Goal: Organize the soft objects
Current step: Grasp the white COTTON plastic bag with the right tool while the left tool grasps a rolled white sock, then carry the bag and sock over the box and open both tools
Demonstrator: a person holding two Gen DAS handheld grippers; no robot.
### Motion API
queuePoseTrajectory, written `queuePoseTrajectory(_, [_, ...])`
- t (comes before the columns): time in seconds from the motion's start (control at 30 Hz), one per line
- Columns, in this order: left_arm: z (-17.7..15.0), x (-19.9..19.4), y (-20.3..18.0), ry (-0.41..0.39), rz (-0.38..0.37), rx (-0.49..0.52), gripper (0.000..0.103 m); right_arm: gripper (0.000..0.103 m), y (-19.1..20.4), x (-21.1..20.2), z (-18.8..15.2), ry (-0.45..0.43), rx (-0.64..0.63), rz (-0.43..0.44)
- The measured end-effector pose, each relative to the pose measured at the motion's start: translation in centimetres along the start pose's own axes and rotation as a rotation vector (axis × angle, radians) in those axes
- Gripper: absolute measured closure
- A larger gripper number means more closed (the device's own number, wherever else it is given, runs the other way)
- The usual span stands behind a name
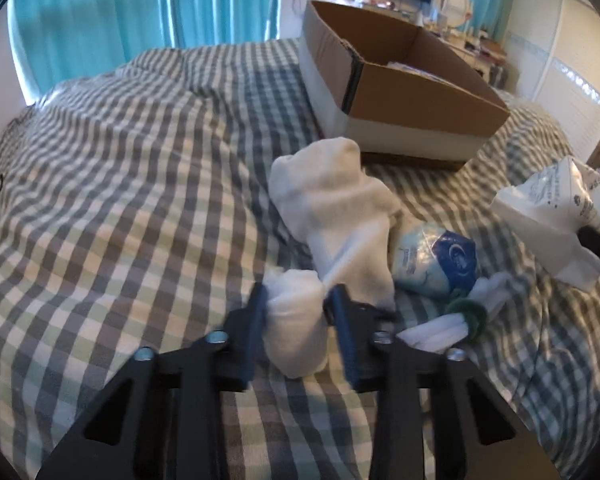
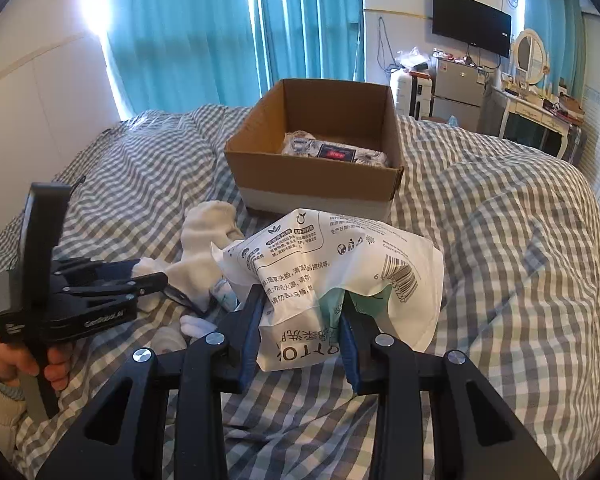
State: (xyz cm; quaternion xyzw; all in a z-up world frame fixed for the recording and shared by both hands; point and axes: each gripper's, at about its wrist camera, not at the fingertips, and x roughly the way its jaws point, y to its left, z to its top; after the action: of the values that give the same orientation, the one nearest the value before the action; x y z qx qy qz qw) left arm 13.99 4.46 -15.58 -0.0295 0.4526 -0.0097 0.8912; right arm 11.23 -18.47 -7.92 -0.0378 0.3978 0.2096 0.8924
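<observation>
Sitting mid-bed on the checked bedspread (image 2: 500, 208), open cardboard box (image 2: 316, 184) holds one printed soft pack (image 2: 336, 153); left tongs (image 1: 296, 300) clamp a white sock (image 1: 332, 208) just before it, right tongs (image 2: 304, 312) clamp a white wipes packet (image 2: 332, 264).

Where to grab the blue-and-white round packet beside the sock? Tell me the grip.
Take the blue-and-white packet across its bulging middle, coming from above. It lies flat on the bedspread, with the white sock against its left side and a white bundle in front, so only the top is free.
</observation>
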Motion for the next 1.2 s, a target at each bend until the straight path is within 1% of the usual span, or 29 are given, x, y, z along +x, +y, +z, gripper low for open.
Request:
queuePoseTrajectory(0.03, [0.0, -0.1, 0.0, -0.003, -0.003, -0.001, 0.076, 0.069, 0.0, 0.0, -0.1, 0.0, -0.005, -0.001])
queuePoseTrajectory(0.07, [-0.1, -0.3, 0.0, -0.013, 0.0, -0.003, 0.081, 0.069, 0.1, -0.2, -0.1, -0.003, -0.007, -0.002])
queuePoseTrajectory(0.2, [-0.4, -1.8, -0.2, -0.062, -0.001, -0.002, 0.085, 0.069, 0.0, -0.8, -0.3, -0.015, -0.013, -0.007])
queuePoseTrajectory(0.37, [-0.6, -4.4, -0.5, -0.123, -0.007, -0.008, 0.085, 0.069, -0.2, -2.3, -0.4, -0.042, -0.01, -0.005])
queuePoseTrajectory(0.63, [-0.8, -6.8, -1.1, -0.145, -0.055, -0.007, 0.085, 0.069, -0.7, -3.8, -0.6, -0.069, 0.004, -0.011])
queuePoseTrajectory(0.8, [-0.8, -7.7, -1.9, -0.151, -0.063, 0.01, 0.085, 0.069, -0.9, -4.1, -1.0, -0.072, 0.014, -0.012])
queuePoseTrajectory(0.93, [-0.4, -9.2, -1.9, -0.186, -0.089, 0.008, 0.085, 0.069, -1.2, -4.3, -1.1, -0.074, 0.022, -0.012])
queuePoseTrajectory(1.03, [-0.1, -9.7, -2.0, -0.196, -0.08, 0.021, 0.086, 0.069, -1.3, -4.4, -1.1, -0.076, 0.023, -0.012])
queuePoseTrajectory(1.07, [0.0, -9.7, -2.0, -0.193, -0.074, 0.018, 0.089, 0.069, -1.2, -4.5, -1.1, -0.077, 0.023, -0.012])
queuePoseTrajectory(1.2, [0.6, -10.5, -2.2, -0.215, -0.073, 0.027, 0.089, 0.069, -1.1, -4.6, -0.6, -0.086, 0.012, -0.017])
